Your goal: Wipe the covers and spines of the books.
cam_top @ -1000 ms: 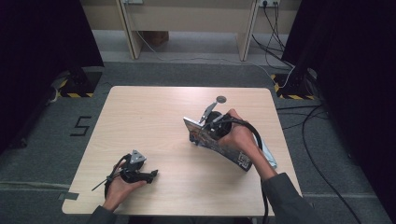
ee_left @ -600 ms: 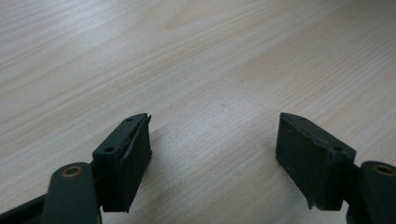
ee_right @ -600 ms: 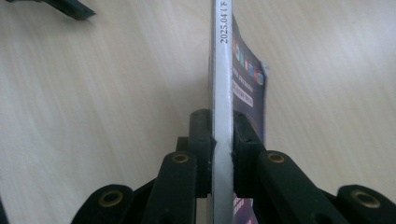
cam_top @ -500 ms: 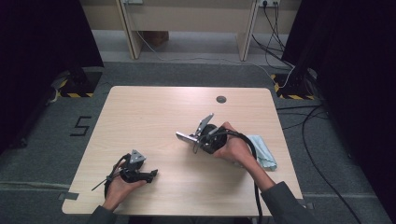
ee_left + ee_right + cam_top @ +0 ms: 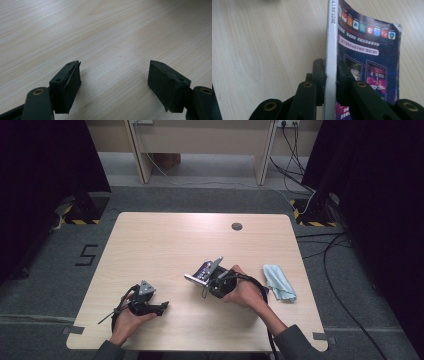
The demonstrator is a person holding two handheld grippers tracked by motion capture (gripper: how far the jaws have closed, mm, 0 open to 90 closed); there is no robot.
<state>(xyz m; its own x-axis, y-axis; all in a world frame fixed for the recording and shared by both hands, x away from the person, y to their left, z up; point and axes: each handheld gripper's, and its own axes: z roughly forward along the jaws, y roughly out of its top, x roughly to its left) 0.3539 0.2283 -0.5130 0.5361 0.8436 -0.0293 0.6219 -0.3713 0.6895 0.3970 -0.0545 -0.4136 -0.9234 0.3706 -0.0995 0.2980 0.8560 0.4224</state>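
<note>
Item: 1 magazine (image 5: 331, 37) (glossy purple cover), clamped by its spine in right tongs (image 5: 331, 75), above mid-surface (image 5: 165, 245). Left tongs (image 5: 115, 82): wide apart, nothing between, resting near front-left. Blue cloth (image 5: 279, 281) right of it.

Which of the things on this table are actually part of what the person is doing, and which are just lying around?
Part of the job:
- magazine, clamped by its spine
- right gripper, shut on the magazine
- table, bearing it all

Lying about:
- blue cloth, at the right of the table
- left gripper, open over bare wood
- small dark disc near the far edge
</note>
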